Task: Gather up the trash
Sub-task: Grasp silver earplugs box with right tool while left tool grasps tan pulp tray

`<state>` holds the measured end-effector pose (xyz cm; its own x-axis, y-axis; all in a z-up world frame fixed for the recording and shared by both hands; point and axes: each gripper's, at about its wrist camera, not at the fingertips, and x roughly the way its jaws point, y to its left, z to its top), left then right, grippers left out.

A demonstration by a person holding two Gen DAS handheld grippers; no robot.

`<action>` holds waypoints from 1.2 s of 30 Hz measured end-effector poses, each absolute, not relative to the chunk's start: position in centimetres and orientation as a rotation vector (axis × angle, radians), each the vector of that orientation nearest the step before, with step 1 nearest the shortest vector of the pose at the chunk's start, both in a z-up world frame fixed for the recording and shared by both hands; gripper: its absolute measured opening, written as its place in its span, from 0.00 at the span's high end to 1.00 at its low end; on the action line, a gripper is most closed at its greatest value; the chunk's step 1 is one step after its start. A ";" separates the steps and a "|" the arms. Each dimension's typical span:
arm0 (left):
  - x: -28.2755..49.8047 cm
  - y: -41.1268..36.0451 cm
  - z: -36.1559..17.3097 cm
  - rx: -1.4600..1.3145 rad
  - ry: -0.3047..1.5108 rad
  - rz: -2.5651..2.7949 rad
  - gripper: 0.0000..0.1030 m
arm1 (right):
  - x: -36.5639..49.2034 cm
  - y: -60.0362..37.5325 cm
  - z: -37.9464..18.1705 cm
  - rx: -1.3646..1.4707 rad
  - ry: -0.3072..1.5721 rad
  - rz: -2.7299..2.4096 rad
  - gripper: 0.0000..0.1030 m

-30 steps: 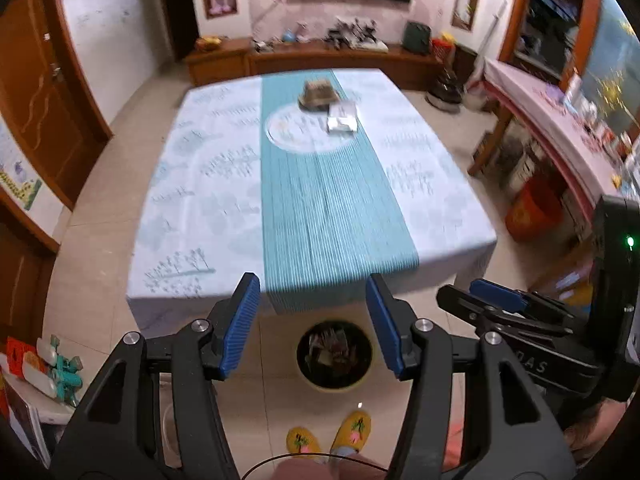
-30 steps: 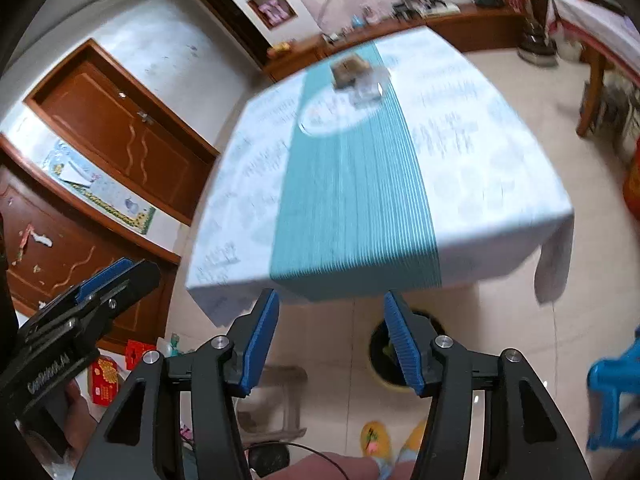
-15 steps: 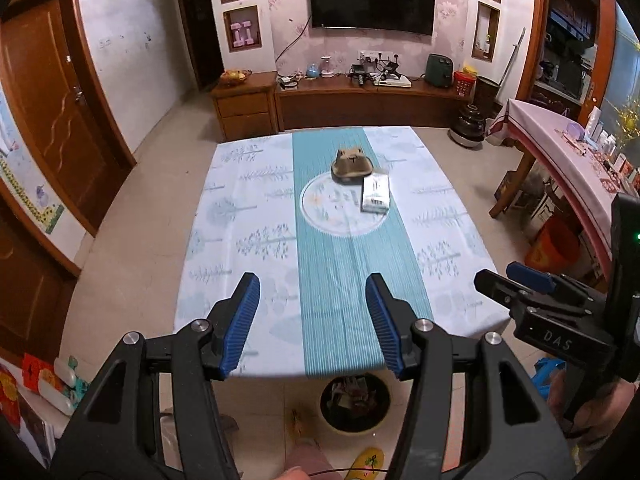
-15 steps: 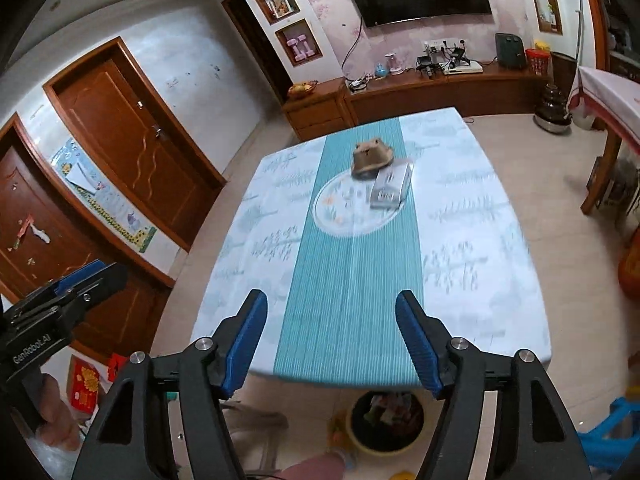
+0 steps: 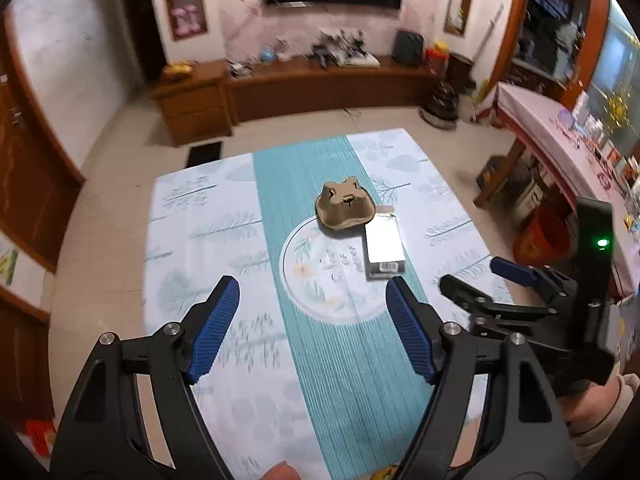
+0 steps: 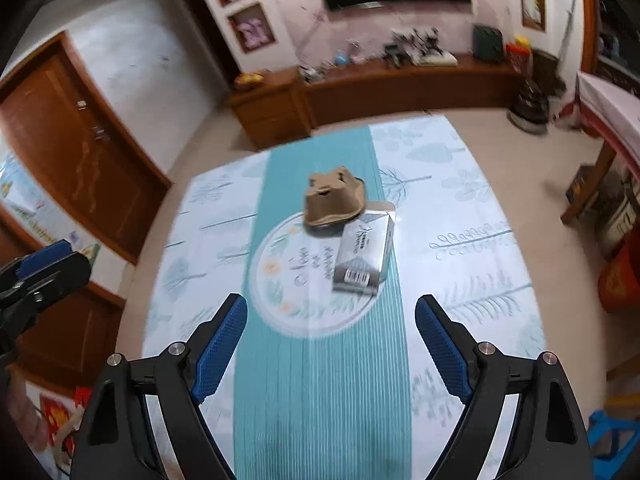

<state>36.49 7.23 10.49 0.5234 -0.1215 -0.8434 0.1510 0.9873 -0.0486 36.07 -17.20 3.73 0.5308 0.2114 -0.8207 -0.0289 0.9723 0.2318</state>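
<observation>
A crumpled brown cardboard piece (image 5: 345, 205) lies on the teal runner of the table (image 5: 192, 216), with a small grey-white box (image 5: 384, 246) touching its near right side. Both also show in the right wrist view, the cardboard piece (image 6: 333, 199) and the box (image 6: 362, 256). My left gripper (image 5: 312, 320) is open and empty, hovering over the near half of the table. My right gripper (image 6: 331, 340) is open and empty, also short of the box. The right gripper shows at the right edge of the left wrist view (image 5: 520, 300).
A wooden TV cabinet (image 5: 312, 84) runs along the far wall. A side table with a pink cloth (image 5: 560, 140) stands to the right, an orange bucket (image 5: 540, 240) beneath it. Brown doors (image 6: 80, 160) are on the left.
Both grippers have moved up and forward over the table toward the cardboard and box. The floor bin under the near table edge has dropped out of view. Both jaws stay open.
</observation>
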 end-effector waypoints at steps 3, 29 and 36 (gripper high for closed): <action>43.2 7.5 6.6 0.049 1.061 -0.223 0.29 | 41.5 -16.3 -1.1 0.225 1.070 0.096 0.15; 60.9 0.2 -9.5 -0.047 1.278 -0.309 0.29 | 52.9 -21.0 -15.1 0.272 1.187 -0.214 0.40; 62.7 -1.8 -11.7 -0.080 1.313 -0.231 0.29 | 54.1 -23.9 -14.0 0.345 1.113 -0.241 0.40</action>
<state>62.74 -1.83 -11.67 0.2360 -0.2138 -0.9479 0.1233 0.9742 -0.1890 54.07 -23.87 -14.01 0.4241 -0.0180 -0.9054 0.3584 0.9215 0.1495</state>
